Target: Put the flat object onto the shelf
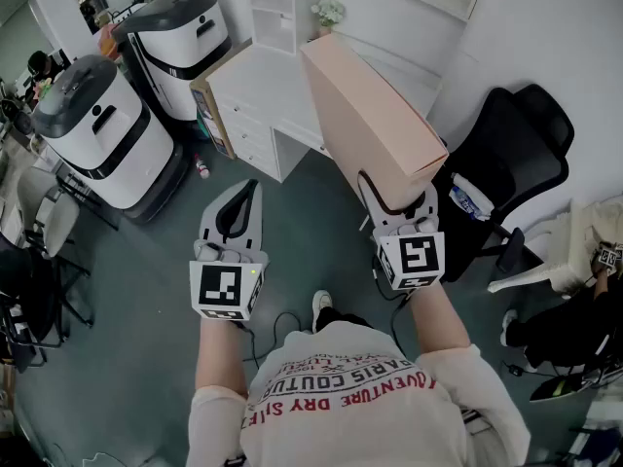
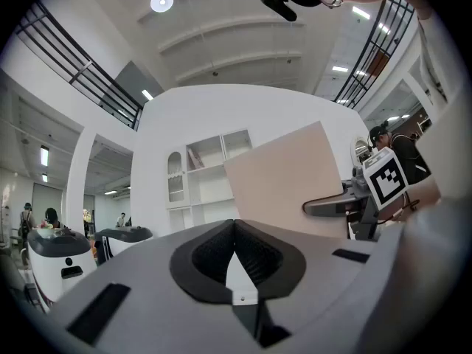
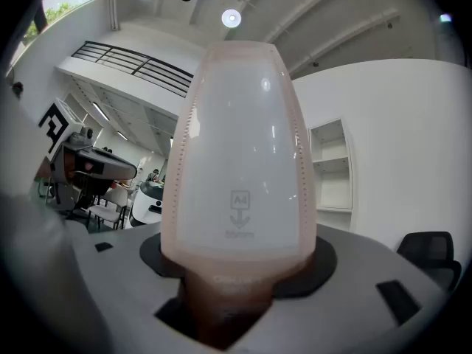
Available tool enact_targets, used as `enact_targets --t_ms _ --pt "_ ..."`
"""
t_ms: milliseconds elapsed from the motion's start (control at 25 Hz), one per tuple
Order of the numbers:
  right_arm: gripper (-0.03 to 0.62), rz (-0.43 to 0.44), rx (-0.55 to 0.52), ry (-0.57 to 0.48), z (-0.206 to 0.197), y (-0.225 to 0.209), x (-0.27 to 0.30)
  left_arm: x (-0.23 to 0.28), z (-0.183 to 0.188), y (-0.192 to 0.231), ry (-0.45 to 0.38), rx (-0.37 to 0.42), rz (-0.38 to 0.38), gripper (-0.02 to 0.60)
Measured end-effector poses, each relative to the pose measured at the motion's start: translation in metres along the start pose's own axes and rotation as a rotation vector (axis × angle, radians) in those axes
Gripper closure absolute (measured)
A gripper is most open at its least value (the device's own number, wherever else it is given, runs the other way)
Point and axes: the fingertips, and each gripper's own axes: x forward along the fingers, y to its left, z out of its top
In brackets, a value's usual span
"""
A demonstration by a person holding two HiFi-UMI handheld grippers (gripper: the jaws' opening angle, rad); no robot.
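Note:
The flat object is a pale pink A4 file box [image 1: 370,115]. It stands tilted, pointing up and away toward the white shelf unit [image 1: 277,8]. My right gripper [image 1: 397,197] is shut on its near end, one jaw on each broad face. In the right gripper view the box [image 3: 240,161] rises straight out of the gripper [image 3: 237,271] and fills the middle. My left gripper [image 1: 251,191] is level with it to the left, shut on nothing, apart from the box. In the left gripper view its pads meet [image 2: 234,234], with the box [image 2: 287,179] and the shelf [image 2: 199,172] beyond.
A white drawer cabinet [image 1: 258,95] stands under the shelf, with a cardboard box [image 1: 202,100] against its side. Two white and grey machines [image 1: 97,129] [image 1: 180,32] stand at the left. A black office chair [image 1: 516,154] with a bottle [image 1: 467,200] is at the right, beside a seated person [image 1: 584,309].

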Motion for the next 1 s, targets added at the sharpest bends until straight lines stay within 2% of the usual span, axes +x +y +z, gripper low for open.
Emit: enact_targets --t_ms 520,800,1000 --pt "0.292 -0.011 0.005 -0.016 0.006 0.021 0.014 -0.014 -0.001 0.026 -0.005 -0.008 0.017 0.568" --pt "0.293 0.013 0.056 0.008 -0.008 0.036 0.038 -0.013 -0.022 0.044 0.025 -0.02 0.034 0.568" --pt "0.293 0.016 0.043 0.019 -0.02 0.038 0.079 0.011 -0.041 0.076 0.045 -0.032 0.054 0.568"
